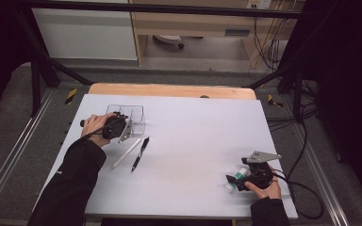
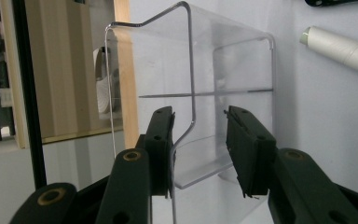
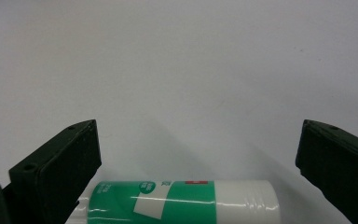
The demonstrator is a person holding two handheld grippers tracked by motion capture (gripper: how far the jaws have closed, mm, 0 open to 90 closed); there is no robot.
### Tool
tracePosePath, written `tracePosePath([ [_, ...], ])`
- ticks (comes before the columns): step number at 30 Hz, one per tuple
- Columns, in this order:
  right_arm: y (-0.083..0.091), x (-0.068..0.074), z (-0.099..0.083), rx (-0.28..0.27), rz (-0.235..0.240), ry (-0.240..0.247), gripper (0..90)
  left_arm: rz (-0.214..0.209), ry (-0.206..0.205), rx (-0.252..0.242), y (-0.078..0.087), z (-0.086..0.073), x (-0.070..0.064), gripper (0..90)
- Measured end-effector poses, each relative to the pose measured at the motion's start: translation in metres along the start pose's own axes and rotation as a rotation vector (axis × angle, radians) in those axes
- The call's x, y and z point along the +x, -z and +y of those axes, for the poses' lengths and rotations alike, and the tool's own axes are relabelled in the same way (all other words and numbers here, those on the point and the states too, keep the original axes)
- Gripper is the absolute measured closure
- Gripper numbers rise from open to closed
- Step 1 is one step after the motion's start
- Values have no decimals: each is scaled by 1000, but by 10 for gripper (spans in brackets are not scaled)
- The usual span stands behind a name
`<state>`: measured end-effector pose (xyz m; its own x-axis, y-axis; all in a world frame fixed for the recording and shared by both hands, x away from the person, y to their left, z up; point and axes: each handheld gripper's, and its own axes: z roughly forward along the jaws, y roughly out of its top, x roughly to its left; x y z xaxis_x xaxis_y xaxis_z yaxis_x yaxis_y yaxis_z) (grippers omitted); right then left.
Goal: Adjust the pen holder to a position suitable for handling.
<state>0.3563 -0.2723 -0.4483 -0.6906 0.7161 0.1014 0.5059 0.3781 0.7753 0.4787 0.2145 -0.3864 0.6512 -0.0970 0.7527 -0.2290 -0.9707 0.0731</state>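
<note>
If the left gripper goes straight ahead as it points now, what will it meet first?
Probably the clear plastic organizer: the left gripper has its fingers open on both sides of one thin wall, so that wall would slide deeper between them. Depth is hard to judge.

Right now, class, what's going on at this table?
A person works a gripper in each hand. The left gripper straddles a wall of the clear plastic organizer, jaws open and not yet clamped. The right gripper is open around a green-and-white tube lying on the table. A white pen and a black pen lie side by side near the organizer.
</note>
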Motion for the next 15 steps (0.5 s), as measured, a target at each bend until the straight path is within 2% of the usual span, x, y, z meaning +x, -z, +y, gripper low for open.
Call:
tracePosePath([
  [15, 0, 0, 0, 3, 4, 0, 5, -42, -32, 4, 14, 4, -6, 718],
])
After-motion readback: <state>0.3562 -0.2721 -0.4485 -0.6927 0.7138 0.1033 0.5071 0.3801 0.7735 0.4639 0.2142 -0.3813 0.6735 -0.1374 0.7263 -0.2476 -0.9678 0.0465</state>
